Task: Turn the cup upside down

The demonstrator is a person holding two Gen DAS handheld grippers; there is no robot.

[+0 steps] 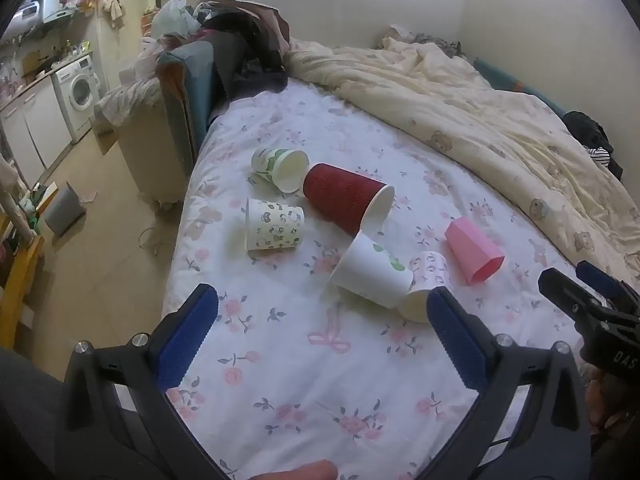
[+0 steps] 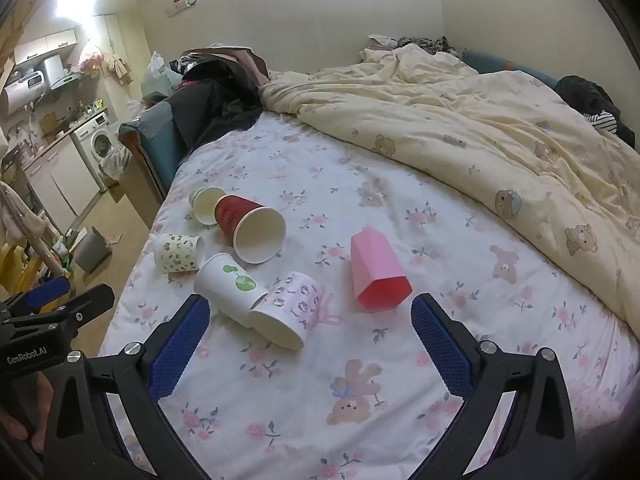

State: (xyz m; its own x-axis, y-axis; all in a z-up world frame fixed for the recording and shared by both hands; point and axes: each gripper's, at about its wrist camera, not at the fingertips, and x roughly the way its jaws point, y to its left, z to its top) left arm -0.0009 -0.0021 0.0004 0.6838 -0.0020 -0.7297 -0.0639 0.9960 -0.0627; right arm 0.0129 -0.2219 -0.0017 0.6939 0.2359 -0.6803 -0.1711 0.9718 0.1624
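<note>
- Bare floral sheet [image 2: 360, 420] lay open before both grippers.
- Six toppled cups clustered ahead; the pink cup [image 2: 378, 276] lay apart.
- A rumpled duvet [image 2: 480, 128] blocked the bed's far side.

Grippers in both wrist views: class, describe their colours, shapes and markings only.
Left gripper and right gripper match: black angular frames with triangular cut-outs, silver bolts, and blue textured pads on two fingers. The left's body reads "GenRobot.AI"; the right's shows "DAS".
</note>
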